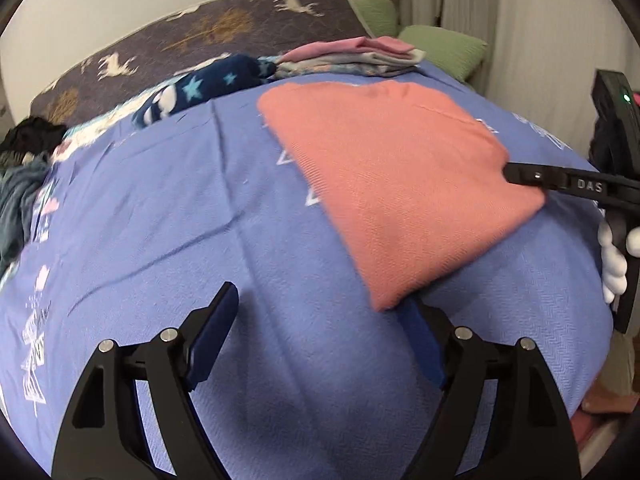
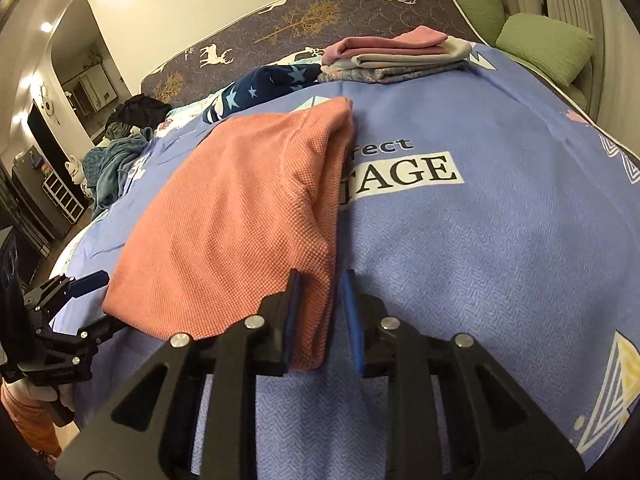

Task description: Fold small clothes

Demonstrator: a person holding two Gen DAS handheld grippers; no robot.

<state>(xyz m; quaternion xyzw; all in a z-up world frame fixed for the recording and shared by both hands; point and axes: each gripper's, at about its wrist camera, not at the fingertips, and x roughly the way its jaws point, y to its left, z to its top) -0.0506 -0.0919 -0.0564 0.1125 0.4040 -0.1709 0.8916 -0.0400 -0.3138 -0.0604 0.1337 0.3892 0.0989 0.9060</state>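
Note:
A folded salmon-pink knit garment (image 1: 396, 184) lies flat on the blue bedspread (image 1: 200, 208). My left gripper (image 1: 320, 320) is open wide at the garment's near corner, with the right finger partly under the cloth edge. In the right wrist view the same garment (image 2: 232, 220) lies ahead and to the left. My right gripper (image 2: 320, 312) has its jaws a little apart astride the garment's near right corner, not clamped on it. The right gripper also shows in the left wrist view (image 1: 532, 176), at the garment's right edge. The left gripper shows in the right wrist view (image 2: 80, 292), open.
A stack of folded clothes (image 1: 360, 54) sits at the far side of the bed, beside a dark blue star-print garment (image 1: 200, 88). A heap of unfolded clothes (image 1: 24, 176) lies at the left edge. Green pillows (image 1: 444, 48) lie at the far right. The bed edge drops off at the right.

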